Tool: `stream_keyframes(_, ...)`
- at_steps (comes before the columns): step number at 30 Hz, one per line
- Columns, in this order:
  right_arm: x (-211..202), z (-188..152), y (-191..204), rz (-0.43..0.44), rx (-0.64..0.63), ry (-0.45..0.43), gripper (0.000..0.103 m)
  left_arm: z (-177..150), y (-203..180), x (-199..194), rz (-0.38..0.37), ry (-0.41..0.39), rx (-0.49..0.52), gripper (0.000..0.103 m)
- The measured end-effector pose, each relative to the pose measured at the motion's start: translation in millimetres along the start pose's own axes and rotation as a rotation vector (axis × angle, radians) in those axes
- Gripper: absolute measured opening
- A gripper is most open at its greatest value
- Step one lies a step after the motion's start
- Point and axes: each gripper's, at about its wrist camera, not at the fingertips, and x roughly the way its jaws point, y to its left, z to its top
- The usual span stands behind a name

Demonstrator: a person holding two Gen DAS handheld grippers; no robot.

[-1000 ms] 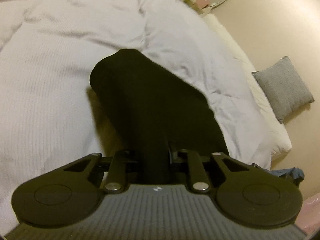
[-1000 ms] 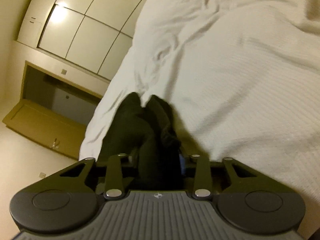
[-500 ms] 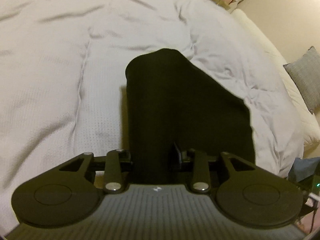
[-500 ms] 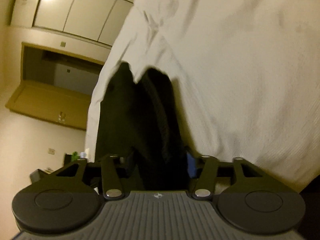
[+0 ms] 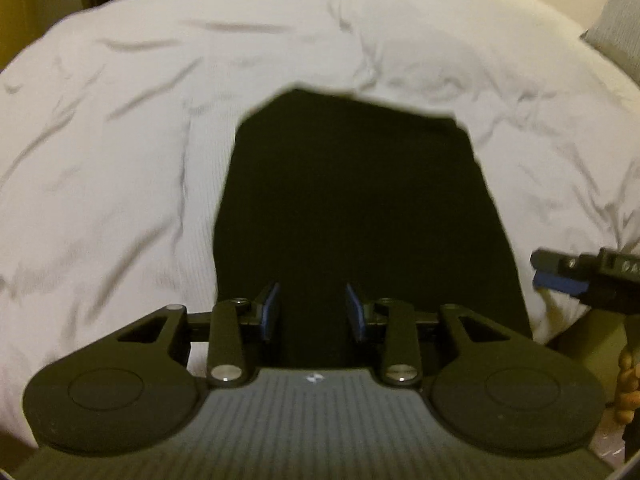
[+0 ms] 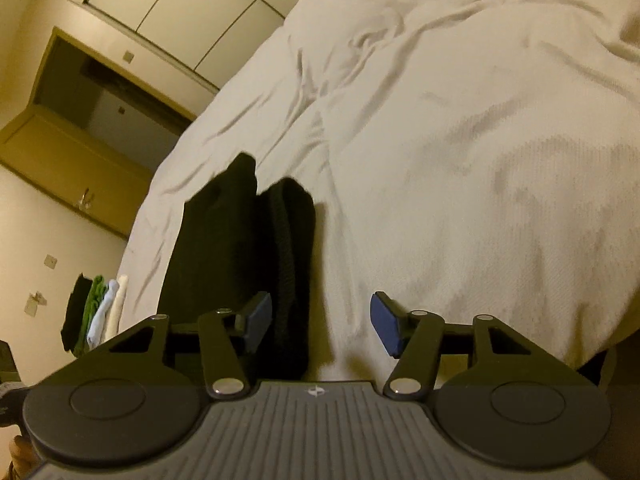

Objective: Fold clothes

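Note:
A folded black garment (image 5: 352, 216) lies flat on the white bed cover (image 5: 120, 160), near the bed's front edge. My left gripper (image 5: 312, 312) is open just above the garment's near end, holding nothing. In the right wrist view the same garment (image 6: 240, 256) shows edge-on as stacked folds. My right gripper (image 6: 320, 320) is open beside it, with its left pad over the garment's edge. The right gripper's fingers (image 5: 560, 272) also show at the right edge of the left wrist view.
A grey pillow (image 5: 616, 28) sits at the far right of the bed. A stack of folded clothes (image 6: 96, 312) stands to the left beyond the bed's edge. Wardrobe doors (image 6: 168, 8) and a wooden cabinet (image 6: 80, 144) line the wall.
Both grippers held the black garment and carried it over the bed. They have opened and let it go, and it now lies flat on the cover.

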Motion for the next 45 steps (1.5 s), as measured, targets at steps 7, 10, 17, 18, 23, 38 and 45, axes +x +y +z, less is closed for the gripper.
stream_keyframes(7, -6.2, -4.8, 0.6, 0.005, -0.005, 0.008, 0.058, -10.2, -17.2, -7.5, 0.005, -0.009, 0.052, 0.031)
stream_keyframes(10, -10.3, -4.5, 0.8, 0.004, -0.006, 0.001, 0.058, -9.5, -23.8, -7.7, 0.006, -0.006, 0.068, 0.032)
stream_keyframes(17, -12.6, 6.2, -2.4, 0.006, -0.016, 0.015, 0.058, -10.6, -48.4, -15.7, -0.003, -0.026, 0.091, 0.040)
stream_keyframes(18, -12.4, 9.3, -4.5, 0.007, -0.018, 0.025, 0.059, -12.5, -55.3, -16.3, -0.002, -0.031, 0.099, 0.043)
stream_keyframes(23, -3.1, 31.6, -25.4, 0.029, -0.026, 0.124, 0.059, -30.9, -99.2, -19.7, -0.025, -0.023, 0.167, 0.047)
stream_keyframes(38, 36.6, 120.4, -60.1, 0.217, -0.020, 0.314, 0.066, -14.4, -166.0, 33.6, 0.168, 0.000, 0.282, 0.051)
stream_keyframes(45, 26.6, 108.5, -80.3, 0.251, 0.037, 0.286, 0.066, -5.9, -160.7, 50.9, 0.181, 0.021, 0.278, 0.048)
